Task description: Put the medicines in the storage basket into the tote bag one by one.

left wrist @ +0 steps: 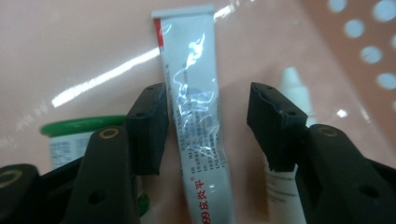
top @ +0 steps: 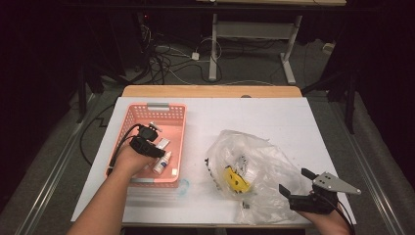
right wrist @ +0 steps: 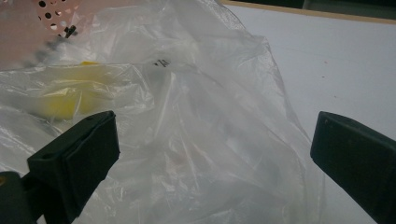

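Your left gripper (left wrist: 208, 126) points down into the pink basket (top: 128, 123) near the table's left edge, jaws half open astride the white tube (left wrist: 196, 116) on its floor; only the left pad seems to touch. Your right gripper (top: 298, 182) rests wide open, holding nothing, at the plastic bag (top: 254, 169) by the near right corner, whose contents are blurred.

Basket (top: 132, 117): pink perforated plastic, glossy floor with streaked glare. Tube (left wrist: 196, 121): white soft plastic, shiny, creased. Bag (top: 264, 166): thin clear plastic film, crinkled. Left tool (left wrist: 208, 126): matt black plastic pads. Table (top: 274, 117): matt white top, wood edge.
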### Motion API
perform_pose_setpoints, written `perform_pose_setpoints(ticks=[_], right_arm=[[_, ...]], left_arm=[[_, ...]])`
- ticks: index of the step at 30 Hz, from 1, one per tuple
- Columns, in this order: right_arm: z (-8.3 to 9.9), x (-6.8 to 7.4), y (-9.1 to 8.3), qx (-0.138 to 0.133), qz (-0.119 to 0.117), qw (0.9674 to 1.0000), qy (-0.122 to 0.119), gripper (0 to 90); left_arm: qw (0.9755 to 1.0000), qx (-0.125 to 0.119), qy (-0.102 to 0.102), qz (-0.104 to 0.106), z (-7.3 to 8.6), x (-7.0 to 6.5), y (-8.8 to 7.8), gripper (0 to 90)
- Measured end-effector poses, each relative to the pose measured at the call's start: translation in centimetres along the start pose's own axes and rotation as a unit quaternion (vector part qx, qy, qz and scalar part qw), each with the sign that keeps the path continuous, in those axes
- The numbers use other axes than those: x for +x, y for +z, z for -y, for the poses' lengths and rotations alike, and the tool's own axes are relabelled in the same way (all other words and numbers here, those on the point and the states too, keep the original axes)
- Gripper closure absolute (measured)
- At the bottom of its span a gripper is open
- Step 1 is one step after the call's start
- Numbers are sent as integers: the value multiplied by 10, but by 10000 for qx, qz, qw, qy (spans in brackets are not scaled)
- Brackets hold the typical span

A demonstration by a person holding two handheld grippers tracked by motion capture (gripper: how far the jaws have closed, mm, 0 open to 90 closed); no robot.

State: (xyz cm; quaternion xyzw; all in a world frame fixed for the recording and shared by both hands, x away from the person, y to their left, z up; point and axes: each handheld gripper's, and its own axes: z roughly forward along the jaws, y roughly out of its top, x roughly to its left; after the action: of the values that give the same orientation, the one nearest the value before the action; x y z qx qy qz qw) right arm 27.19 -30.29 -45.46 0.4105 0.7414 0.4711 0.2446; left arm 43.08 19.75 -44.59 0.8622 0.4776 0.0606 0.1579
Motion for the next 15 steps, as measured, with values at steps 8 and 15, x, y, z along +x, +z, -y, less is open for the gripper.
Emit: perform_pose_setpoints(ticks=[8, 15], right_arm=[[0, 0, 0, -7, -3, 10000, -13, 19], [0, 0, -1, -6, -7, 10000, -32, 19]], left_arm=[[10000, 46, 52, -2, 0, -2, 0, 614], [10000, 26, 63, 17, 1, -3, 0, 627]])
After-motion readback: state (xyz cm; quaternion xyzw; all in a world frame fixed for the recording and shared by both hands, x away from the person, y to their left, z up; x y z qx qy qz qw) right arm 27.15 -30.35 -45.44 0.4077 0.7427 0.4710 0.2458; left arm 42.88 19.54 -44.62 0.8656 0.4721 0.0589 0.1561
